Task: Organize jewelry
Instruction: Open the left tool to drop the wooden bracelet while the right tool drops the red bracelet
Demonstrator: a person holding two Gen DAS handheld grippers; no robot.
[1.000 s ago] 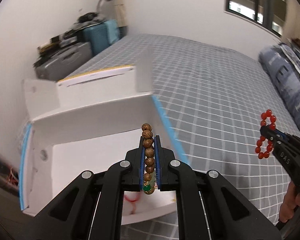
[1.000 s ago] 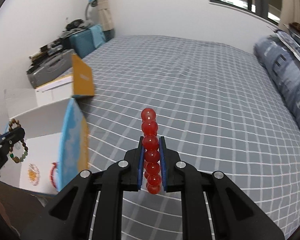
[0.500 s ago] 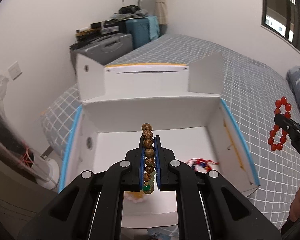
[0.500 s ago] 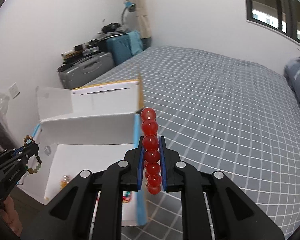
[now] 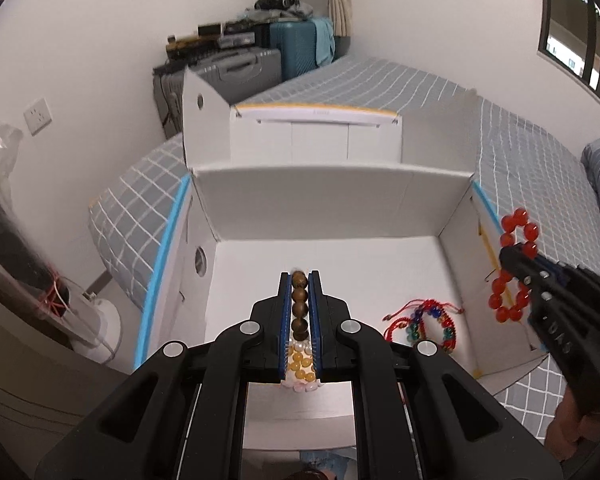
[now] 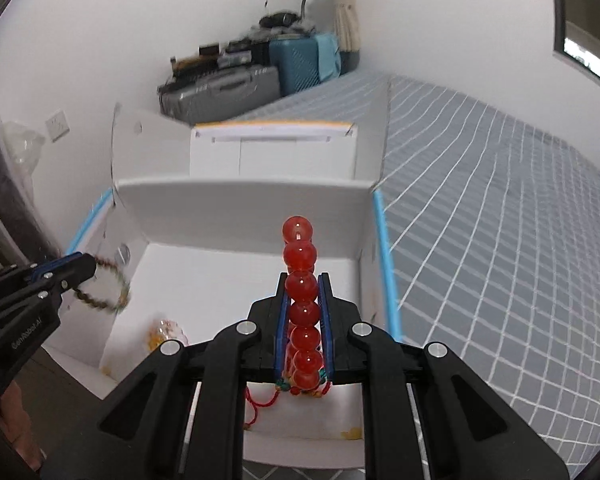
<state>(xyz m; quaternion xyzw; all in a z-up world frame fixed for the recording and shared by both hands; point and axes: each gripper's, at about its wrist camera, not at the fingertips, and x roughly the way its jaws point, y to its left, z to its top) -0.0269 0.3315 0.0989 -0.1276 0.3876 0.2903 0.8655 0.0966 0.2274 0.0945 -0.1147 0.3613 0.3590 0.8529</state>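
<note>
My left gripper point(image 5: 300, 276) is shut on a brown wooden bead bracelet point(image 5: 299, 304) and hangs over the left part of an open white cardboard box point(image 5: 332, 196). From the right wrist view that left gripper point(image 6: 88, 266) shows at the left edge, with the wooden bracelet point(image 6: 108, 300) dangling and blurred. My right gripper point(image 6: 303, 278) is shut on a red bead bracelet point(image 6: 298, 254) above the box's right side. It enters the left wrist view as the right gripper point(image 5: 508, 254), with the red bracelet point(image 5: 516, 220) looped around its tips.
On the box floor lie a red cord bracelet with coloured beads point(image 5: 428, 320) and a yellow and white bead bracelet point(image 5: 300, 364). The box's flaps stand up behind it. It sits on a grey checked bed point(image 6: 480, 220). Suitcases point(image 5: 296, 48) are stacked in the far corner.
Both grippers swung left from over the bed to above the open box, each keeping its bracelet. The box's floor and the jewelry in it have come into view.
</note>
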